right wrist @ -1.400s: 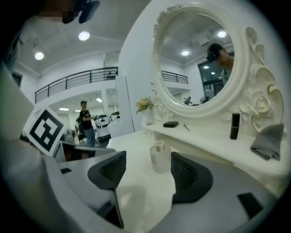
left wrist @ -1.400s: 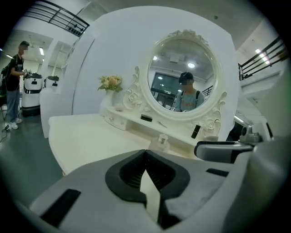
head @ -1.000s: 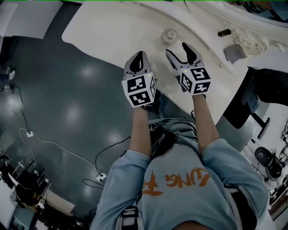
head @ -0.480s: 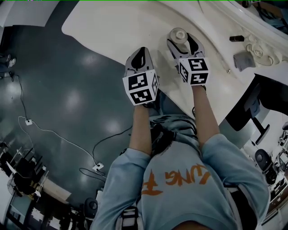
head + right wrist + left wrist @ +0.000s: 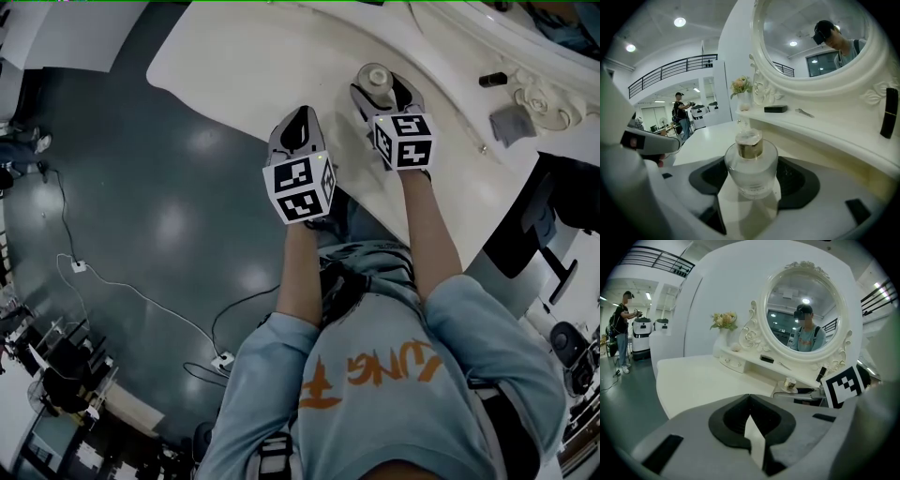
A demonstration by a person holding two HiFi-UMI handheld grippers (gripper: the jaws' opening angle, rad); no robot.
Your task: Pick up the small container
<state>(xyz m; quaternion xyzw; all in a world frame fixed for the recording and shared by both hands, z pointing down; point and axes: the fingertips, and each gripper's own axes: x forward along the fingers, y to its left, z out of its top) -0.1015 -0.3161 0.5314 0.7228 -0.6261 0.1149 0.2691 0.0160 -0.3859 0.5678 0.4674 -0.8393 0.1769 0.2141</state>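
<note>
The white desk (image 5: pixel 244 66) fills the top of the head view and carries everything that matters here; its raised shelf and the oval mirror (image 5: pixel 806 317) lie beyond both pairs of jaws.

The right gripper (image 5: pixel 384 87) is what has changed. A second ago its jaws stood spread and short of the small container (image 5: pixel 751 165), which sat clear ahead of their tips. Half a second ago they had slid forward to either side of it, and now they hold that place. In the right gripper view the container, a squat clear bottle with a gold collar under its cap, stands upright between the jaws. One dark pad lies against each flank and no gap shows on either side. I read the jaws as grasping the container rather than merely straddling it, though the press looks light. Its base appears to rest on the desk, whose pale surface shows in the wedge between the jaws, nearer the camera than the bottle.

The left gripper (image 5: pixel 300 122) hangs just beside the right one, over the near edge of the desk. Its jaws are clenched down to a thin pale slit with nothing between them, and it seems to have no part in this step.

For the task, the approach looks finished and the grasp made, so the lift is what remains. The smooth, rounded glass could slip or tip if the squeeze is not firm before it rises.
</note>
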